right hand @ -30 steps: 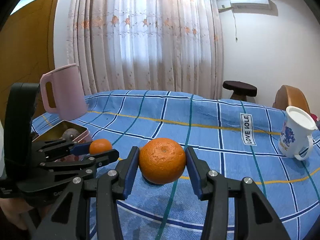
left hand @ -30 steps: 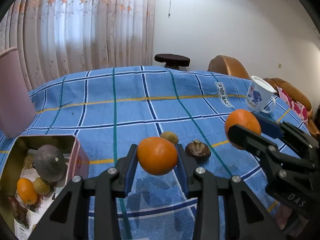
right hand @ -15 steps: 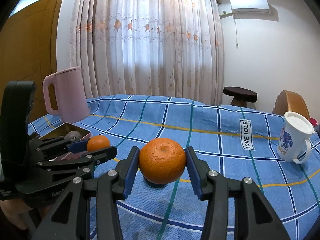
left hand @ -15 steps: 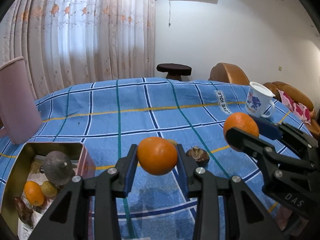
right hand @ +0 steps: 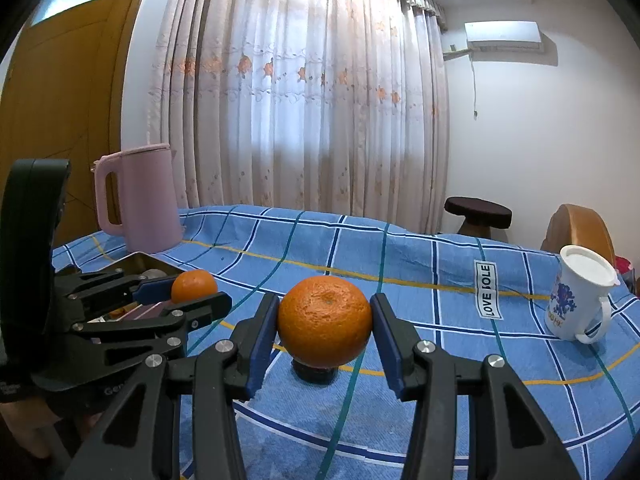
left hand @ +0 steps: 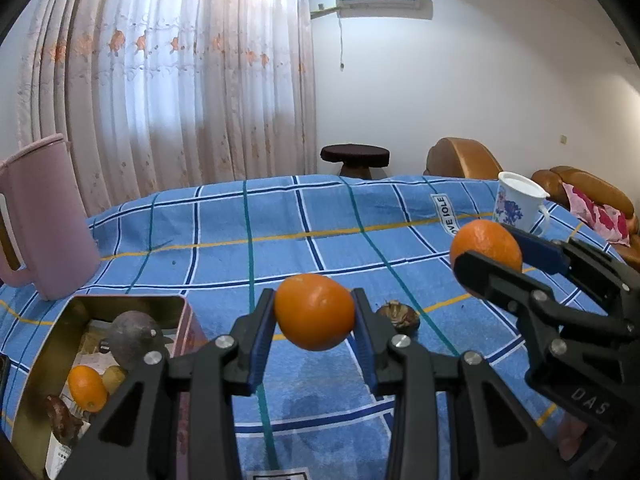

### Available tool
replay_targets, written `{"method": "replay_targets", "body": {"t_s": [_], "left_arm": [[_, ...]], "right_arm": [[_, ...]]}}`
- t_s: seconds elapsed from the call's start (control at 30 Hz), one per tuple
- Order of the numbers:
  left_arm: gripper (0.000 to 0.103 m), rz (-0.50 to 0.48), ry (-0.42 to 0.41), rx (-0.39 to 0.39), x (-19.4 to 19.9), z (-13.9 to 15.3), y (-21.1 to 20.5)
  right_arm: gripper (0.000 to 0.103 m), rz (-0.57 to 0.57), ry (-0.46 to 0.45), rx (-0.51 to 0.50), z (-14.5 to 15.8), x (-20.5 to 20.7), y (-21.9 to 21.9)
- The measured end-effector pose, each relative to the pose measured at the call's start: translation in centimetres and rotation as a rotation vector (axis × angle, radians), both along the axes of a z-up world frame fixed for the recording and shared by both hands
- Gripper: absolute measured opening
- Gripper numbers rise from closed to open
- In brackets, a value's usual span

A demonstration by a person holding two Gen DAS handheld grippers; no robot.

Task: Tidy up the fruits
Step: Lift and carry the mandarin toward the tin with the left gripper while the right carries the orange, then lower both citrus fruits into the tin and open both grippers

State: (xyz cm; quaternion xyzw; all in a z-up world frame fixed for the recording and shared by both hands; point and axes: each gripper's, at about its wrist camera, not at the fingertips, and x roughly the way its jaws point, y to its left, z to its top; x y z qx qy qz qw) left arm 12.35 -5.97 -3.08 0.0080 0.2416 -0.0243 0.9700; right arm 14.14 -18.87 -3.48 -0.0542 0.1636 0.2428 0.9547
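Oranges: one (left hand: 315, 311) pinched in the left jaws, another (right hand: 325, 321) in the right jaws.

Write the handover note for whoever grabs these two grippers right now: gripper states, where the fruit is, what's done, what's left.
Left gripper: shut on a small orange, held above the blue checked cloth.
Right gripper: shut on a larger orange, also off the cloth.
Tin box: at the left, beside the pink jug; it already holds a small orange fruit, a round grey-brown fruit, a yellowish one and a dark piece.
Left over: one dark brown fruit lies on the cloth between the grippers.
To do: probably put both oranges into the tin, then fetch the brown fruit. The mug is not involved.
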Motion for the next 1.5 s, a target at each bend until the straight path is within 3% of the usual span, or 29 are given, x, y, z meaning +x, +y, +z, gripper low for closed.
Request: {"method": "replay_targets", "body": {"t_s": [0.57, 0.87, 1.1, 1.5], "left_arm": [[0.039, 0.017, -0.07, 0.014, -2.6, 0.5, 0.3], [0.039, 0.028, -0.029, -0.015, -3.4, 0.4, 1.8], [0.039, 0.076, -0.01, -0.045, -4.4, 1.0, 5.0], [0.039, 0.174, -0.01, -0.032, -6.1, 2.4, 10.2]], "right_arm": [[0.049, 0.018, -0.035, 0.008, 0.1, -1.6, 0.4], [0.049, 0.062, 0.042, 0.018, -0.2, -1.5, 1.2], [0.049, 0.116, 0.043, 0.003, 1.0, -1.8, 3.7], [0.049, 0.248, 0.026, -0.02, 3.2, -2.4, 10.2]]}}
